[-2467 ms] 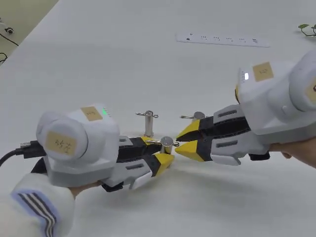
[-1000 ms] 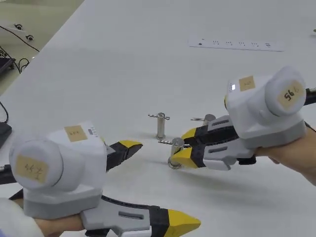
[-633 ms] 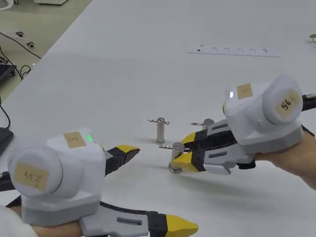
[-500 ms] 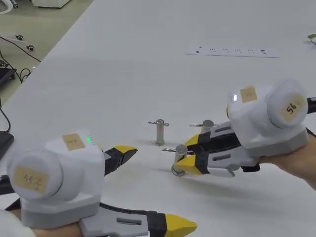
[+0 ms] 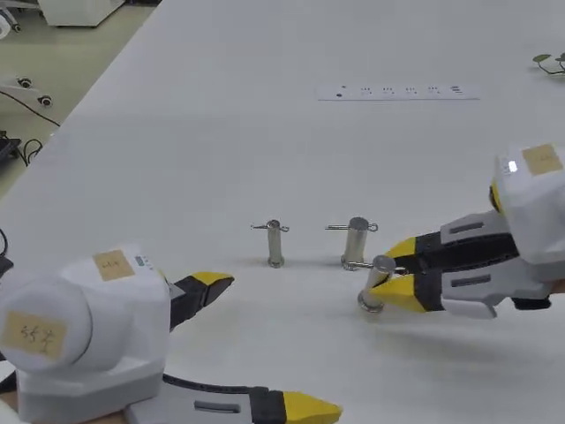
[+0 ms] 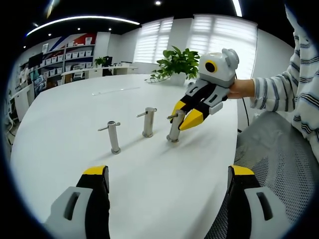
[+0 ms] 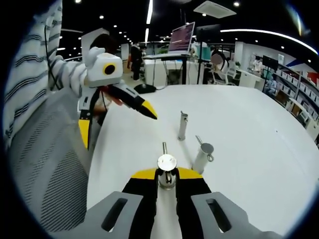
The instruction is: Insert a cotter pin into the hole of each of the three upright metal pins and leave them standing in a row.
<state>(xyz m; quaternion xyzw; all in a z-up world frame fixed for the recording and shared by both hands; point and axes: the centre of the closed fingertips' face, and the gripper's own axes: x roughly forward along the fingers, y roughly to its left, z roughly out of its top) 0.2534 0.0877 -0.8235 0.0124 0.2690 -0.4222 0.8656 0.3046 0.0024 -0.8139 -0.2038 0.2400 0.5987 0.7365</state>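
Nearest, the left gripper (image 5: 265, 344) hangs empty above the bench (image 5: 265, 132), its jaws spread wide. Beyond it, the right gripper (image 5: 389, 274) is clamped on the held metal pin (image 5: 382, 264), whose foot seems to rest on the bench, with a cotter pin (image 7: 164, 147) through its hole. Farther back, the middle metal pin (image 5: 357, 238) and the end metal pin (image 5: 274, 244) stand free, each cottered. All three insertions look done. What is probably left is lining up the held pin and releasing it. There are three metal pins, three cotter pins and two grippers.
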